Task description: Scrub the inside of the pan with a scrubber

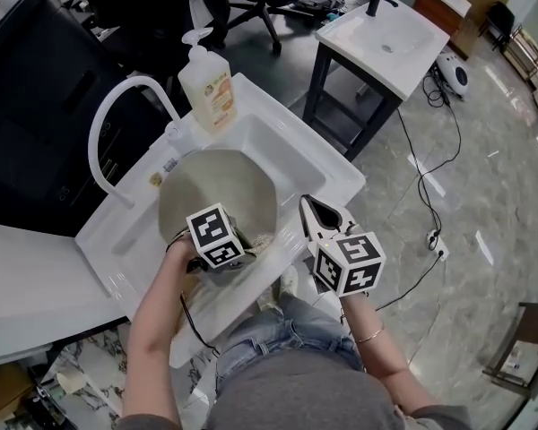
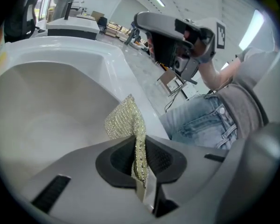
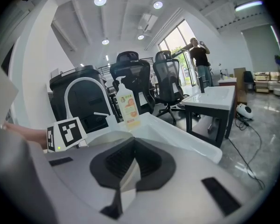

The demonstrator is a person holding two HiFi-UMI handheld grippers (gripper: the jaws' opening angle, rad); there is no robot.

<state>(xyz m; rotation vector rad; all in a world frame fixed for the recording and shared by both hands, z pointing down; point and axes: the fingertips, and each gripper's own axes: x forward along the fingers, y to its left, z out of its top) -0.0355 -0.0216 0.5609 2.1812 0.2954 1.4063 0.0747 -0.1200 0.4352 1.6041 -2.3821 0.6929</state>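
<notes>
A round grey pan [image 1: 217,186] leans tilted in the white sink [image 1: 332,173]. My left gripper [image 1: 224,256] is at the pan's near edge, under its marker cube. In the left gripper view this gripper [image 2: 139,139] is shut on a glittery gold scrubber [image 2: 125,120], which sticks out over the sink basin [image 2: 46,111]. My right gripper [image 1: 312,209] hovers over the sink's front rim, just right of the pan and apart from it. Its jaws [image 3: 130,164] are closed with nothing seen held, and the pan's rim [image 3: 105,136] shows beyond them.
A soap pump bottle [image 1: 206,83] stands on the sink's back rim beside a white arched faucet [image 1: 117,106]. A second sink on a dark stand [image 1: 386,34] is to the right, with cables [image 1: 426,177] on the floor. Office chairs [image 3: 135,78] stand behind.
</notes>
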